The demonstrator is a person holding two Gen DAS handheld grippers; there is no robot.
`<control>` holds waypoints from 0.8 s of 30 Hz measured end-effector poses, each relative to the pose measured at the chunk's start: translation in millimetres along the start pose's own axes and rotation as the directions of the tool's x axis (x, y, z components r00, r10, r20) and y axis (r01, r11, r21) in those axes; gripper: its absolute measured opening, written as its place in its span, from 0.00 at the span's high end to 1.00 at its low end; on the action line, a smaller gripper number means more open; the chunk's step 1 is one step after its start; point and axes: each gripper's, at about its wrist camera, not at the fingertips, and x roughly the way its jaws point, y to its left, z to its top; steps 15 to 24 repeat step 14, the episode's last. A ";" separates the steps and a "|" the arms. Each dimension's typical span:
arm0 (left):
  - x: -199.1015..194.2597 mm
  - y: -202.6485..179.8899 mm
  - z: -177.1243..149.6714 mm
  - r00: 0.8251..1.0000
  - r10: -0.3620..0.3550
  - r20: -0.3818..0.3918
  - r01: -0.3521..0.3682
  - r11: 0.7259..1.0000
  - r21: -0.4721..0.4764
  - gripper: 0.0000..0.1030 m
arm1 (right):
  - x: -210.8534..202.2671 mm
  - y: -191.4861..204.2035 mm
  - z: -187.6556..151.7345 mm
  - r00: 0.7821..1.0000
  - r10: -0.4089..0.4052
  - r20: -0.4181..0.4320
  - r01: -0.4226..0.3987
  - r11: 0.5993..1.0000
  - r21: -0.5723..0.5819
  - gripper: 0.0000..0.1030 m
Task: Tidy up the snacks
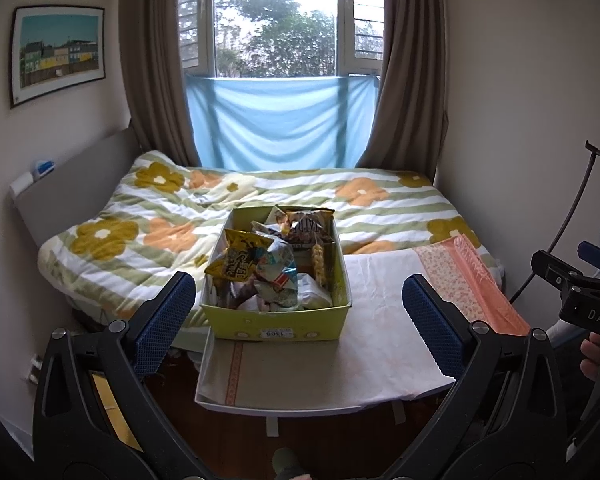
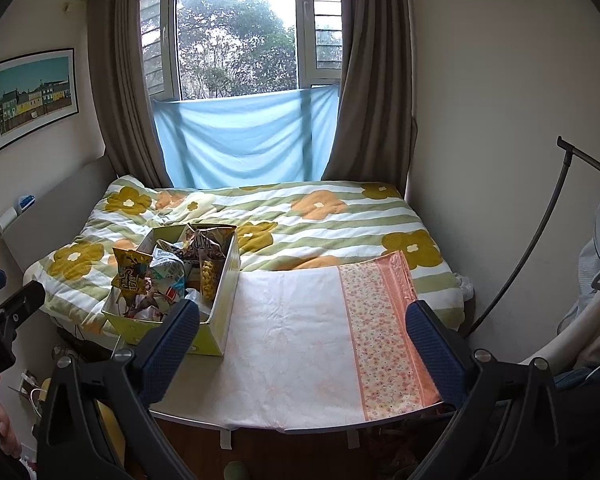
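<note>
Spread wide and empty, the left gripper (image 1: 298, 320) hangs back from the yellow-green snack box (image 1: 276, 322), which sits on the left part of the cloth-covered table (image 1: 380, 360) against the bed (image 1: 380, 204), heaped with crumpled packets such as a yellow chip bag (image 1: 236, 260). From the right wrist view, the right gripper (image 2: 304, 350) is likewise parted and holds nothing, facing the bare cloth beside the box. Pulling one packet from that loose heap could drag its neighbours over the rim.

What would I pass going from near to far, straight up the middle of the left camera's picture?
Table edge with its white cloth → green box full of snack packets → flowered bedspread → blue cloth → window.
</note>
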 end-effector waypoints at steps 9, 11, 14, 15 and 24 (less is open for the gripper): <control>10.9 4.6 -2.6 1.000 0.005 -0.026 -0.005 1.000 -0.017 0.00 | 7.3 9.7 -0.2 1.000 0.022 -0.011 -0.022 1.000 -0.010 0.01; 12.5 7.1 -4.4 1.000 0.008 -0.025 -0.008 1.000 -0.022 0.00 | 10.3 13.3 -0.2 0.999 0.029 -0.017 -0.029 0.999 -0.015 0.01; 16.4 10.7 -5.8 1.000 0.012 -0.025 -0.013 1.000 -0.027 0.00 | 16.2 18.1 0.9 0.999 0.031 -0.027 -0.031 0.999 -0.021 0.01; 16.4 10.7 -5.8 1.000 0.012 -0.025 -0.013 1.000 -0.027 0.00 | 16.2 18.1 0.9 0.999 0.031 -0.027 -0.031 0.999 -0.021 0.01; 16.4 10.7 -5.8 1.000 0.012 -0.025 -0.013 1.000 -0.027 0.00 | 16.2 18.1 0.9 0.999 0.031 -0.027 -0.031 0.999 -0.021 0.01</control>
